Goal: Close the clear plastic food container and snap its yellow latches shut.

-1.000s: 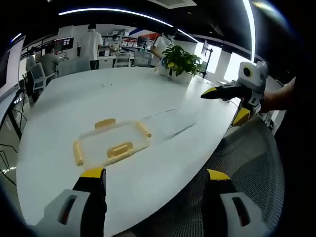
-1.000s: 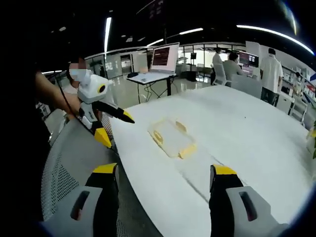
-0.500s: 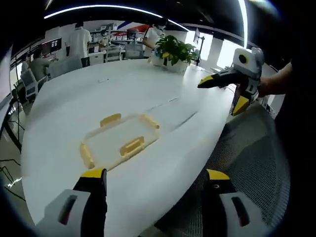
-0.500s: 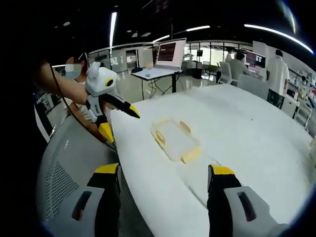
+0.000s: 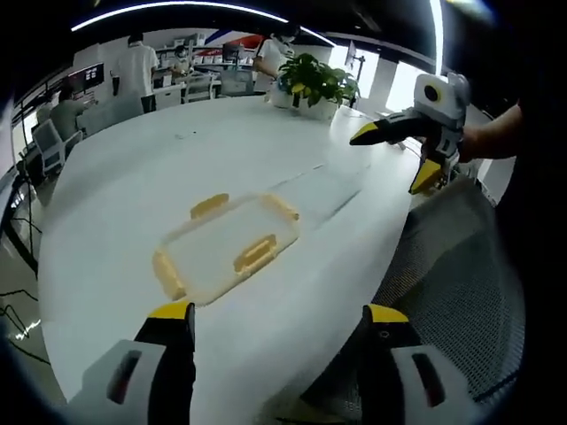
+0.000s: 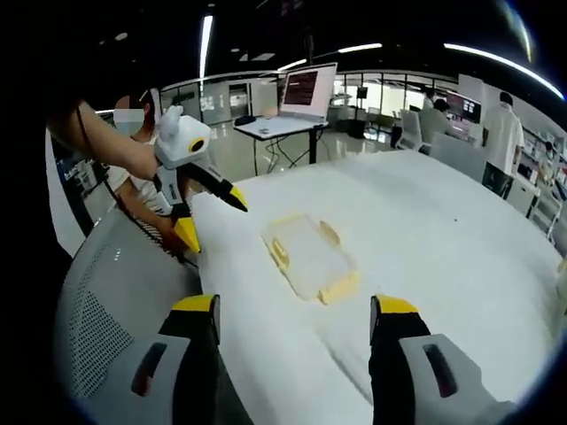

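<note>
both grippers have closed in on the clear food container [image 5: 229, 248] since a second ago; it lies flat on the white table [image 5: 115, 186], long axis slanting across the left gripper view. left gripper [image 5: 275, 312] is nearer, just short of it; right gripper [image 6: 293, 305] trails, both spread wide and empty.

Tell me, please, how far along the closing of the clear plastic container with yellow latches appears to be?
Done: the clear plastic food container lies flat on the white table, and its lid looks in place, though that is hard to confirm. In hand: nothing; the left gripper and right gripper are open, both off the container. Left: pressing down the yellow latches, which seem to stick outward.
</note>
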`<state>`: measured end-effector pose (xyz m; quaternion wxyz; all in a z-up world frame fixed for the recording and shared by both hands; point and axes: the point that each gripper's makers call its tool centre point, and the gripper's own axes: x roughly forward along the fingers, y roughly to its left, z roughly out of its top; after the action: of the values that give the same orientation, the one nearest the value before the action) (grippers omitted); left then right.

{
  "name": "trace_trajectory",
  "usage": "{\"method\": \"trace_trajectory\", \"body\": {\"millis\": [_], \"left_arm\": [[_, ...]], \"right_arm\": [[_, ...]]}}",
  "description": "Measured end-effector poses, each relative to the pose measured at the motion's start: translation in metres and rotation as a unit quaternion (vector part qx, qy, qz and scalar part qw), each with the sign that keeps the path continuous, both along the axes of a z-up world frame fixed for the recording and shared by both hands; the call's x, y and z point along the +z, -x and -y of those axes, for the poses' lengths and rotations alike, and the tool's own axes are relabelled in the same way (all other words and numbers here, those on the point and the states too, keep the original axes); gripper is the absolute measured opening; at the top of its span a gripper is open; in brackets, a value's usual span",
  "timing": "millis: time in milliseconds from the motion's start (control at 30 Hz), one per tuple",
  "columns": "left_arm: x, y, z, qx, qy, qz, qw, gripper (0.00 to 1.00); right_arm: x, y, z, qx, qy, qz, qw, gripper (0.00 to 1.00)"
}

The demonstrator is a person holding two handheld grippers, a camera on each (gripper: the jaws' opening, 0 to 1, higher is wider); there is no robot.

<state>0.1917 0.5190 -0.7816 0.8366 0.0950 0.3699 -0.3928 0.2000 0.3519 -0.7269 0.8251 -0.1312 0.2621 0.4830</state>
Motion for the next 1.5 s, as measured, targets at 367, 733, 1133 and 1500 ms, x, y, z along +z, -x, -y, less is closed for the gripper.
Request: {"method": "trace_trajectory", "body": {"millis": [367, 733, 1133, 1500], "left_arm": [[-0.008, -0.022, -0.012, -0.051, -0.038, -0.006, 0.9979, 0.72], [-0.015, -0.043, -0.011, -0.061, -0.043, -0.025, 0.9969, 0.71], [-0.027, -0.064, -0.027, -0.115, -0.095, -0.031, 0.9883, 0.69], [-0.039, -0.072, -0.033, -0.151, -0.122, -0.042, 0.9801, 0.67]], "right_arm": [[-0.009, -0.018, -0.018, 0.025, 0.013, -0.005, 0.9996, 0.67], [-0.024, -0.039, -0.027, 0.056, 0.063, -0.004, 0.9964, 0.66], [-0.049, -0.057, -0.041, 0.128, 0.133, -0.013, 0.9826, 0.62], [-0.070, -0.070, -0.037, 0.172, 0.192, -0.022, 0.9658, 0.56]]}}
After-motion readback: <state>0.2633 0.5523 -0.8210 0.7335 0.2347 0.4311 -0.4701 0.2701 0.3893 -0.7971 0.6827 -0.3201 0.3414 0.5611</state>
